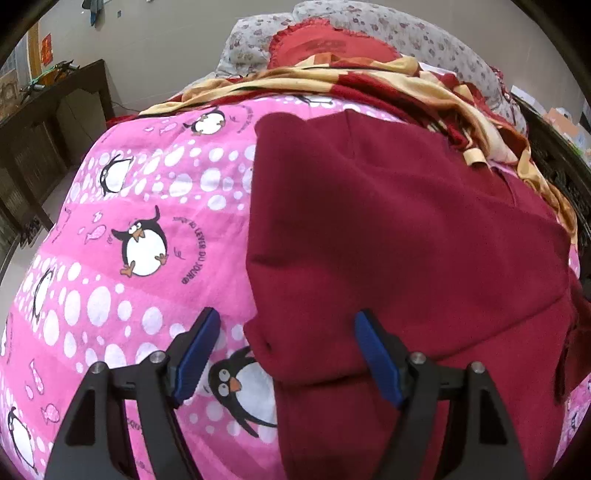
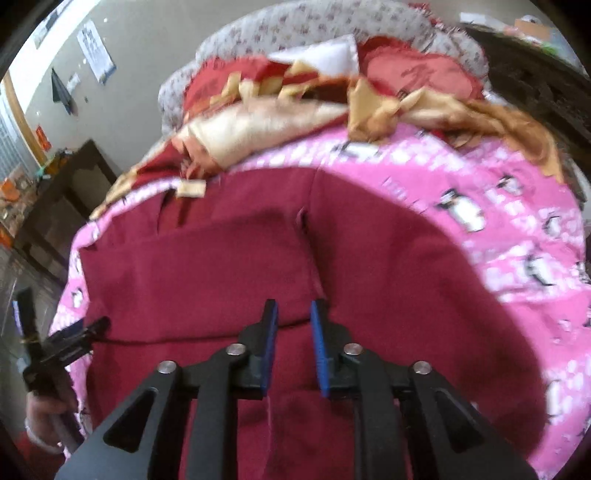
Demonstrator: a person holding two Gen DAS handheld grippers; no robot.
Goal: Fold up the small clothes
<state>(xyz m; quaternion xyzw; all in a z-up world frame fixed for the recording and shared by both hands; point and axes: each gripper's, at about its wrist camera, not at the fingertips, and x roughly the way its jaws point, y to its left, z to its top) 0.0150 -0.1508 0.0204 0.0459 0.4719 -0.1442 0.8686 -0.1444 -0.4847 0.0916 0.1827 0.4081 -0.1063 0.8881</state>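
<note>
- The dark red fleece-like garment (image 1: 388,229) lies spread on the pink penguin-print blanket (image 1: 122,229) that covers the bed, with one layer already laid over another.
- A crumpled red-and-cream cloth (image 1: 332,79) and a grey floral pillow (image 1: 406,29) lie beyond the garment's far edge, apart from the working area.
- The left hand-held gripper (image 1: 288,350) stands wide open above the garment's near left corner; nothing is between its blue pads (image 1: 195,354).
- The right hand-held gripper (image 2: 293,343) hovers over the middle of the garment, jaws parted by a narrow gap, with no fabric pinched between them.
- Handling judgement: the fabric appears soft, limp and light. It will sag and drape when lifted and will not hold a crease by itself.
- Recommended hold: pinch a hem or corner, taking both layers at the near left corner, and support the opposite edge so that the fold stays aligned.
- Risk: a single-layer pinch may drag the upper layer askew.
</note>
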